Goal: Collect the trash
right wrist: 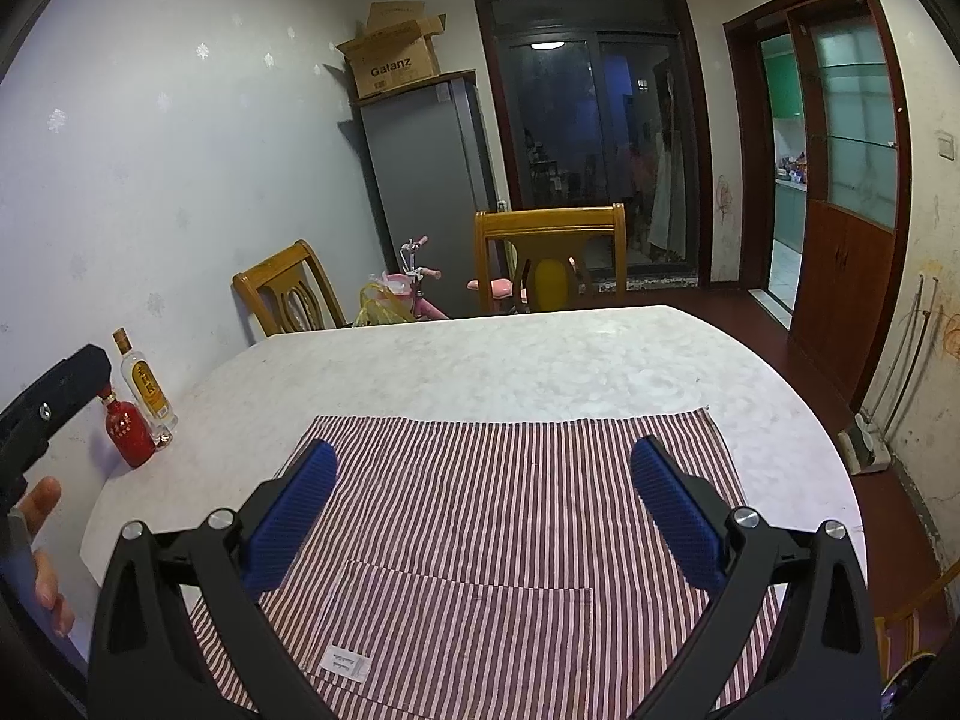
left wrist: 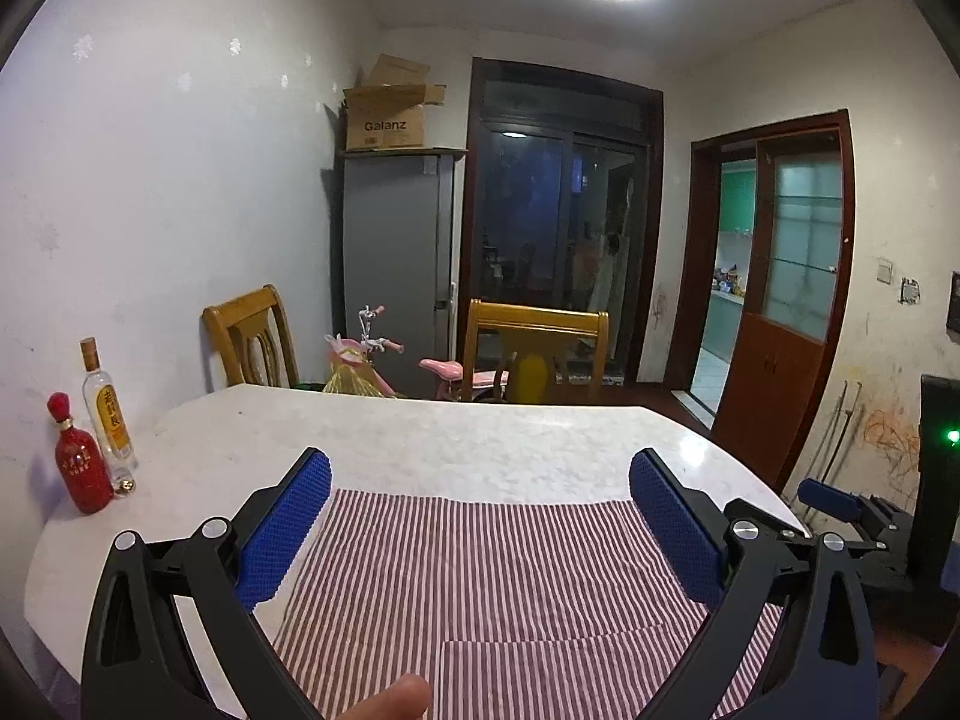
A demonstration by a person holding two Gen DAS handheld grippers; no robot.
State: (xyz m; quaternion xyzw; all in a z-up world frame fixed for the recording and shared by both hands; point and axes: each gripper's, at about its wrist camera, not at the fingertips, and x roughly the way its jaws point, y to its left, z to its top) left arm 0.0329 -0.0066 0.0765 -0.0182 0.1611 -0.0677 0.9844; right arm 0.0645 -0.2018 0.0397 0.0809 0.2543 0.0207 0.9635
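Both tools hang over the near edge of the table [right wrist: 540, 360], and neither holds anything: the left gripper [left wrist: 480, 498] has its blue pads spread wide, and the right gripper [right wrist: 483, 492] is just as wide apart. Under them lies a striped cloth [right wrist: 510, 480], flat and bare. No trash shows on it or on the stone top. The only loose things are a red bottle [left wrist: 81, 468] and a clear bottle [left wrist: 108, 414] at the far left edge by the wall. No bin or bag is in view, so I judge the collecting is either not begun or the litter lies out of sight.
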